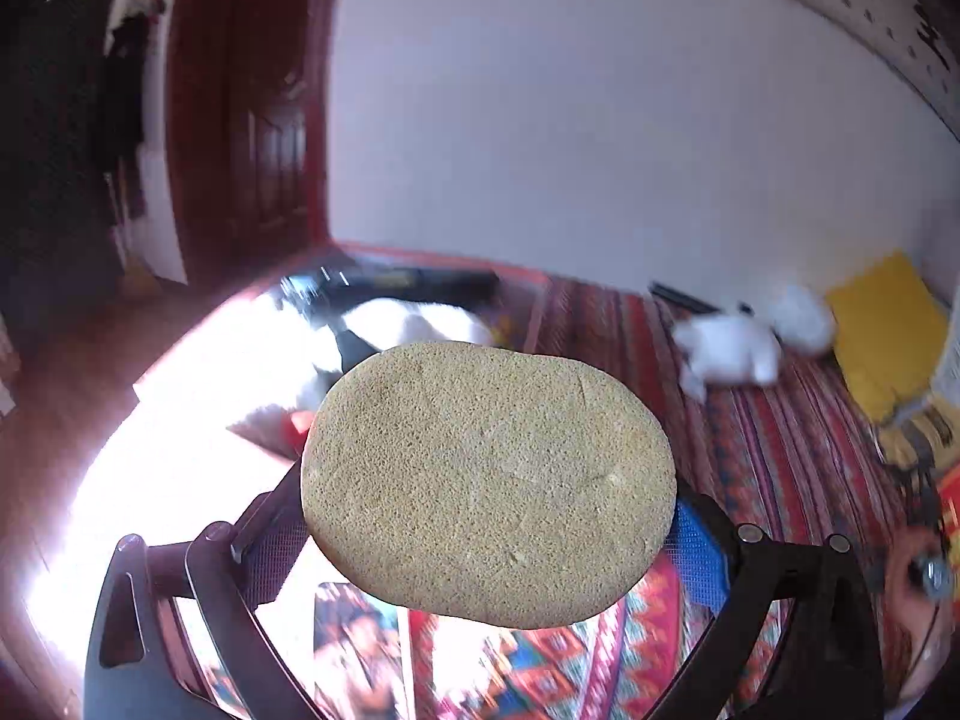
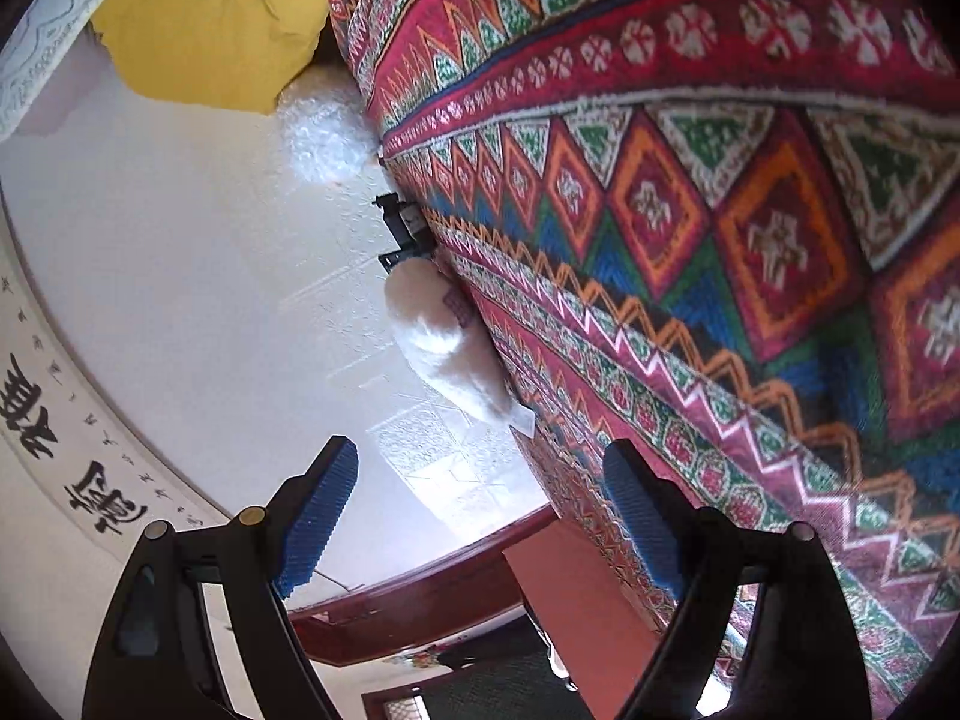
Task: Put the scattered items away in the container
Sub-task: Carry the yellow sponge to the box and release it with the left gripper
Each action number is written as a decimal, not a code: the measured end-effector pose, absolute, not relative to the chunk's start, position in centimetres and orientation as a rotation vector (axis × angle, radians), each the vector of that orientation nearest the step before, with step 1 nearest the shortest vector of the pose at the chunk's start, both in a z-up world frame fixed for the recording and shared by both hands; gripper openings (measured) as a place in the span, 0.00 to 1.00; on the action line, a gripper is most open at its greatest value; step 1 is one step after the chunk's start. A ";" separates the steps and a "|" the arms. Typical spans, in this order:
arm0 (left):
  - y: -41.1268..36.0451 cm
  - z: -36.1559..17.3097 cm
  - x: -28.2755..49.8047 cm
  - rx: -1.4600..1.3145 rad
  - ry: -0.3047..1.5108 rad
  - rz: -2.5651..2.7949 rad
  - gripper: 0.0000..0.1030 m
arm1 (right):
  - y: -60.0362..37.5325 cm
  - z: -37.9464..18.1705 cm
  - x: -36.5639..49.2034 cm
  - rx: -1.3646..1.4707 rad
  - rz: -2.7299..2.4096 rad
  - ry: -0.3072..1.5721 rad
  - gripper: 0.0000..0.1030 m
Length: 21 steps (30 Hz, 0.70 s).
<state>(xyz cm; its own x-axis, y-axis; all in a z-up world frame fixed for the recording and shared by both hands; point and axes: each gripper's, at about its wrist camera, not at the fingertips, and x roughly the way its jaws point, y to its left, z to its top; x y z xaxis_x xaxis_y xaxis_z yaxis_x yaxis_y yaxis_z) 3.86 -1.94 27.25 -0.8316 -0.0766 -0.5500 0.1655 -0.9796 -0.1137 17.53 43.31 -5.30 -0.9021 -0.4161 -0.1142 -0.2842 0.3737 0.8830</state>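
Tan, oval porous sponge (image 1: pixel 487 483) fills the left gripper (image 1: pixel 489 531), clamped between its blue pads with its long axis running across the jaws, carried above a red patterned woven blanket (image 1: pixel 780 456). No container is recognisable ahead. The right gripper (image 2: pixel 480 525) has its jaws spread apart and empty, tilted beside the same blanket, white fluffy toys (image 2: pixel 447 348) beyond. White walls and a dark red door (image 1: pixel 252 120) surround the room.

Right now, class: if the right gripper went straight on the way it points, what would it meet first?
Probably the white plush toy lying against the patterned blanket, ahead of the open right gripper; depth is unclear.
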 end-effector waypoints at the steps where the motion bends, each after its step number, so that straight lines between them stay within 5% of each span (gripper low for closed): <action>1: -3.0 28.1 2.4 0.839 0.257 -2.869 0.99 | 43.0 -5.2 17.3 0.652 -1.573 -2.484 0.83; 6: -6.3 20.9 -4.1 1.116 0.307 -2.720 1.00 | 42.2 -5.3 17.1 0.721 -1.596 -2.446 0.83; 8: -5.2 15.6 -3.7 1.078 0.125 -2.698 1.00 | 42.2 -5.5 17.1 0.723 -1.593 -2.447 0.83; 10: -2.4 15.0 -2.4 0.850 -0.016 -2.663 1.00 | 42.5 -5.5 17.2 0.719 -1.600 -2.449 0.83; 21: 3.0 12.8 -5.9 0.731 0.141 -2.892 1.00 | 43.3 -5.4 16.2 0.700 -1.602 -2.457 0.83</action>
